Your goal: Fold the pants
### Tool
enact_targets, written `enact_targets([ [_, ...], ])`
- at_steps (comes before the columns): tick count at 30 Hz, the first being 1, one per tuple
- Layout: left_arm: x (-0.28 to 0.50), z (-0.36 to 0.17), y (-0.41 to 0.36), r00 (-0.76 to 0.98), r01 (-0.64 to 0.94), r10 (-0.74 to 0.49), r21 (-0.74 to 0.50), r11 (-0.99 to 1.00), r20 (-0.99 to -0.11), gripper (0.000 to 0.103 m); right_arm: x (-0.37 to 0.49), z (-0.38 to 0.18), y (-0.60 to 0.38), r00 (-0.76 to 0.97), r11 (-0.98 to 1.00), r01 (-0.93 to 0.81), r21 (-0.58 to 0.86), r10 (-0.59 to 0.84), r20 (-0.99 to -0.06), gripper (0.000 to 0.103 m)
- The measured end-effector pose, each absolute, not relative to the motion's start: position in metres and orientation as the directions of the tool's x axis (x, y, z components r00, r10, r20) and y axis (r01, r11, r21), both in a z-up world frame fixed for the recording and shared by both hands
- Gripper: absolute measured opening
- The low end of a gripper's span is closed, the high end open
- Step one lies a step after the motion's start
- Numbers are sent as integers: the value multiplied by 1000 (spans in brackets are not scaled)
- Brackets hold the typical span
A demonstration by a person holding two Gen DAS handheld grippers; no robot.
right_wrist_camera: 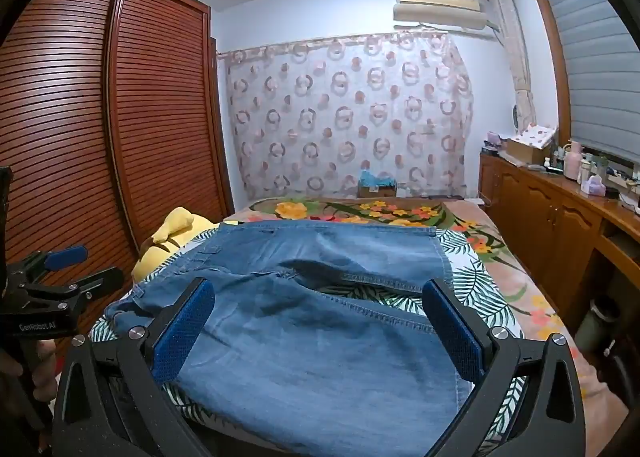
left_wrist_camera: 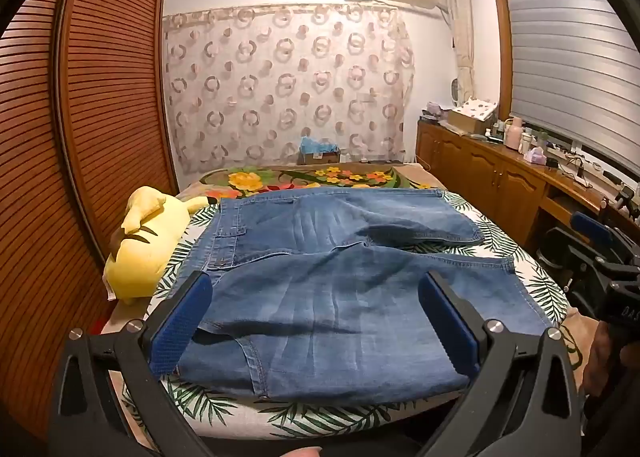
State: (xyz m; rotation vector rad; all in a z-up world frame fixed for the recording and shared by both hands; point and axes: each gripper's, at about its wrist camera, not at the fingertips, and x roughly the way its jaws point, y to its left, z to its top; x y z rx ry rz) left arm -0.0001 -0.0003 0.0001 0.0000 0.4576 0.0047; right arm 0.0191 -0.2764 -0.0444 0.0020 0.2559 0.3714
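Blue pants lie spread flat on the bed, waistband toward a yellow plush toy. Left hand-held gripper and right hand-held gripper both hang above the pants, jaws spread wide, grasping nothing.

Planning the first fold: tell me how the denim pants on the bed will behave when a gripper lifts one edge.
The denim pants lie limp with soft wrinkles, so they will probably drape and sag rather than hold shape. Thick seams and hems suggest some weight; a lifted corner may drag the rest across the leaf-print sheet. The hems look easiest to pinch.
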Motion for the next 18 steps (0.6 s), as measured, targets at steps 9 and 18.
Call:
enact_targets([
  [9,0,0,0,897,-5,5,1,1000,-441,103,20,-44,-273,901,933,-357,31,353,-253,103],
  [18,0,0,0,897,-5,4,-1,1000,-442,103,20,-43,-274,901,933,-358,35,355,-248,103],
])
